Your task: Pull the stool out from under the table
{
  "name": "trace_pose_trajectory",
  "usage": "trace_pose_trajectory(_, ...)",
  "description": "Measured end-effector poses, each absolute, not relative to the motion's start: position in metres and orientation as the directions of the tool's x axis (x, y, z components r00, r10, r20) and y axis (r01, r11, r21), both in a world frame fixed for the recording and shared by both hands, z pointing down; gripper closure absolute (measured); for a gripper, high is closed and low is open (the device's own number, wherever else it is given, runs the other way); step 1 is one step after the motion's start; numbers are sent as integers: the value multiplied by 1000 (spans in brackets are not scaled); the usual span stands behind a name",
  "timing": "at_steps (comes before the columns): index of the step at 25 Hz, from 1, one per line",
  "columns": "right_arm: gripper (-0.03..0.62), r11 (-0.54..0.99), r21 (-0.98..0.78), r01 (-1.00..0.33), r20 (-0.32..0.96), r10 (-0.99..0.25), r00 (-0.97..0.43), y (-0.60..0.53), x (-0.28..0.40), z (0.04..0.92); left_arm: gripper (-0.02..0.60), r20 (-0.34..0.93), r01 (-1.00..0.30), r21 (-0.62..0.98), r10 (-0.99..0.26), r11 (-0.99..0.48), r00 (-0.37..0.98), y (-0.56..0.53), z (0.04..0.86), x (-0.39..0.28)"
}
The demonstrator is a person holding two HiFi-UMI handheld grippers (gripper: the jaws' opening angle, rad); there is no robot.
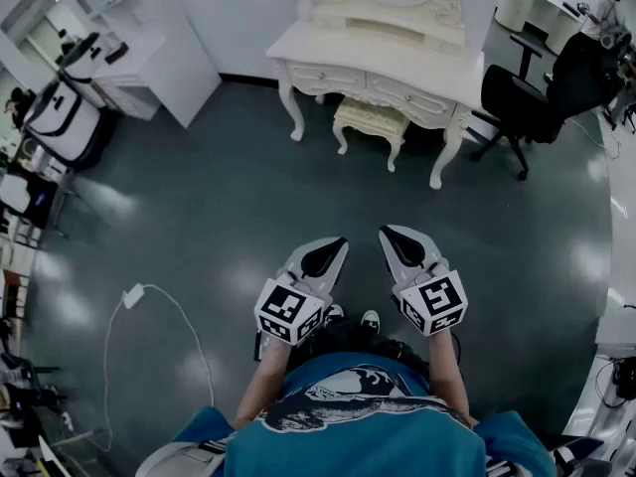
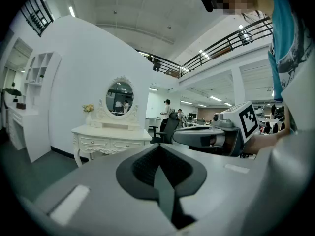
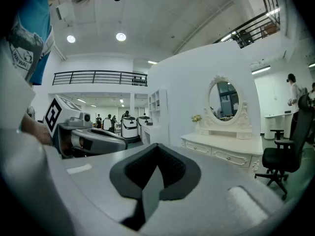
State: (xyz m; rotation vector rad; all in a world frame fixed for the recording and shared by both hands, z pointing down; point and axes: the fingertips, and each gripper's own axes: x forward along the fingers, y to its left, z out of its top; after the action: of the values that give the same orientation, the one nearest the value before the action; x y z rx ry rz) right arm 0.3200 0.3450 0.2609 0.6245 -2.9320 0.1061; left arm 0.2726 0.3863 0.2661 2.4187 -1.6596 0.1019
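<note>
The left tool (image 1: 336, 244) and right tool (image 1: 388, 235) are closed tight and empty. The stool (image 1: 371, 119) sits under the bench (image 1: 397, 68), not pulled yet.

Teal shirt (image 1: 397, 445), grey left gripper (image 1: 341, 242), right gripper (image 1: 385, 232)

The floor (image 1: 219, 197) is dark, smooth and glossy. The counter (image 1: 397, 63) looks like carved, cream-painted wood with a satin sheen; the stool (image 1: 372, 117) has a padded, cloth-like seat.
</note>
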Motion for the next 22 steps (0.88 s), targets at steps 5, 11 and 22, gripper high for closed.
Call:
trace_pose_trajectory(5, 592, 913, -41, -405, 147, -395, -907, 345, 301, 259, 569, 172, -931, 115, -916, -346, 362, 386, 265, 253)
trace_pose_trajectory(11, 592, 909, -66, -413, 126, -403, -907, 346, 277, 258, 569, 160, -931, 122, -919, -343, 360, 387, 267, 225)
trace_pose_trajectory(22, 591, 904, -97, -417, 106, -407, -907, 352, 234, 259, 569, 149, -922, 121, -911, -368, 384, 385, 270, 180)
